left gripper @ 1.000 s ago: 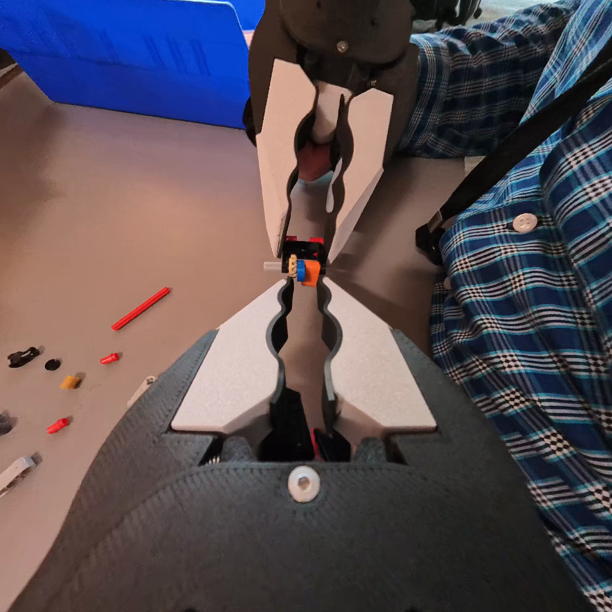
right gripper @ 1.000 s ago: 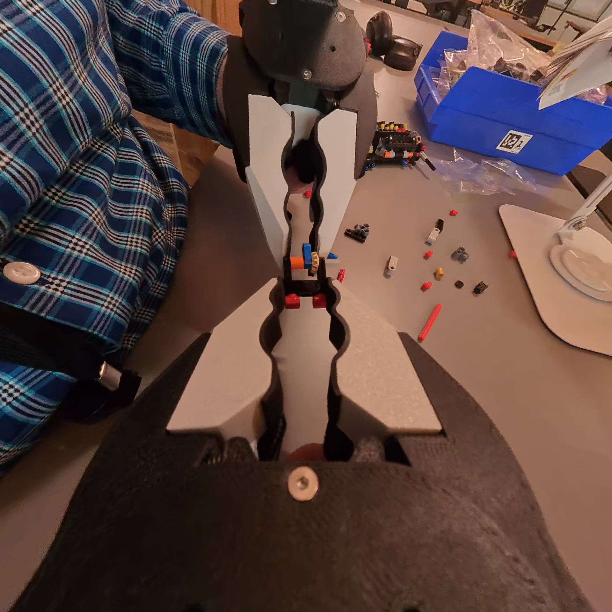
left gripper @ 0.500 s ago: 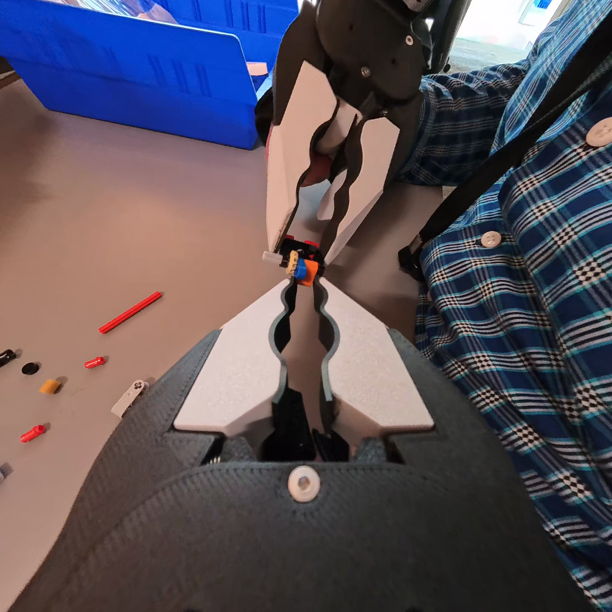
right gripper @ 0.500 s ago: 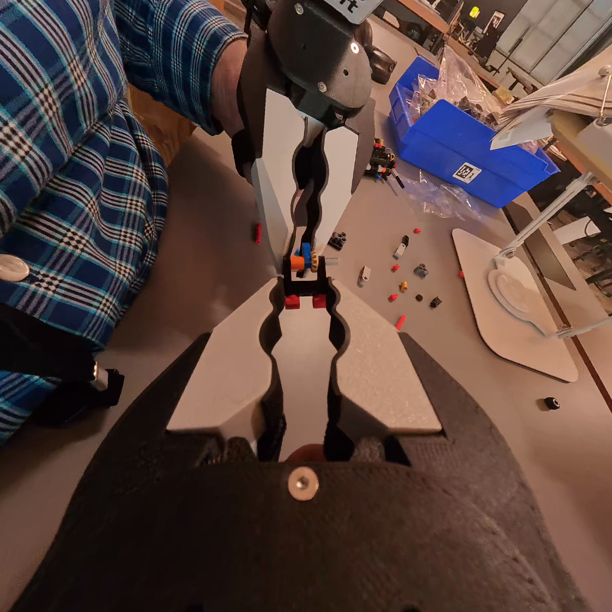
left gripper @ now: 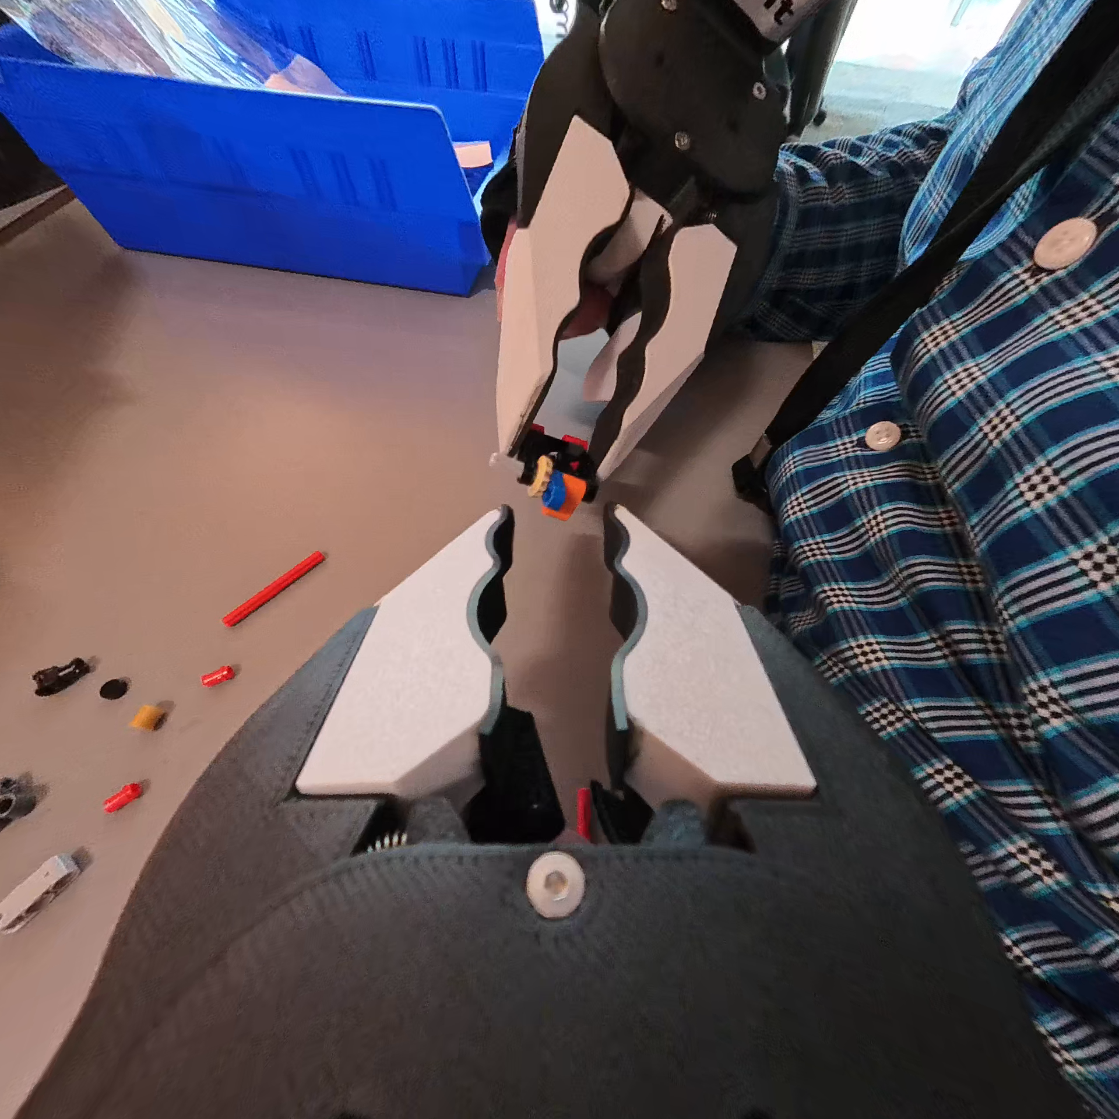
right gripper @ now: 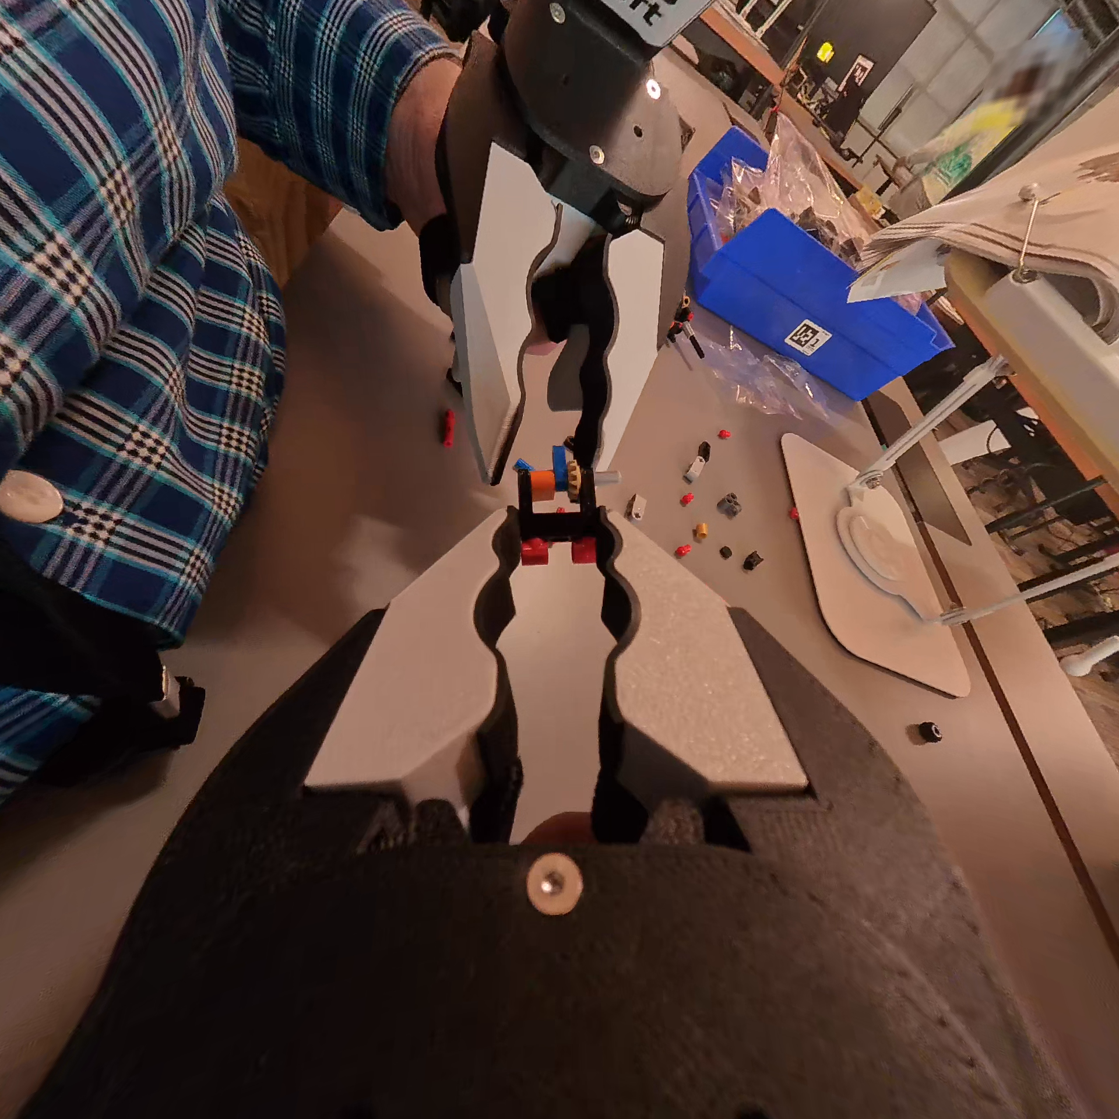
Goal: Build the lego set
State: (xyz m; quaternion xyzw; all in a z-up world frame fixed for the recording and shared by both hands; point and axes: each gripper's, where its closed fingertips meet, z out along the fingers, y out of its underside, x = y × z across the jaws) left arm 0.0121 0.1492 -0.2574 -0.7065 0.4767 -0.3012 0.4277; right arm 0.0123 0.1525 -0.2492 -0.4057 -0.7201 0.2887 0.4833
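Note:
A small lego assembly (right gripper: 554, 484) has a black U-shaped frame with red pins, and an orange bush, a blue piece, a tan gear and a grey axle across it. My right gripper (right gripper: 557, 522) is shut on the black frame and holds it above the table. It also shows in the left wrist view (left gripper: 554, 466), coming from above with the assembly (left gripper: 554, 478). My left gripper (left gripper: 557, 514) is open and empty, with its fingertips just short of the orange end. In the right wrist view the left gripper (right gripper: 541, 472) stands on either side of the axle without gripping it.
A blue bin (left gripper: 272, 181) stands at the back; it also shows in the right wrist view (right gripper: 805, 290) with a plastic bag (right gripper: 763, 375). A red axle (left gripper: 272, 588) and small loose pieces (left gripper: 145, 717) lie on the table. A white lamp base (right gripper: 878, 575) is to the right. The person's plaid shirt (left gripper: 969, 545) is close.
My left gripper has opened and let go of the assembly's orange end, drawing back slightly. My right gripper keeps hold of the black frame. Both grippers have tilted.

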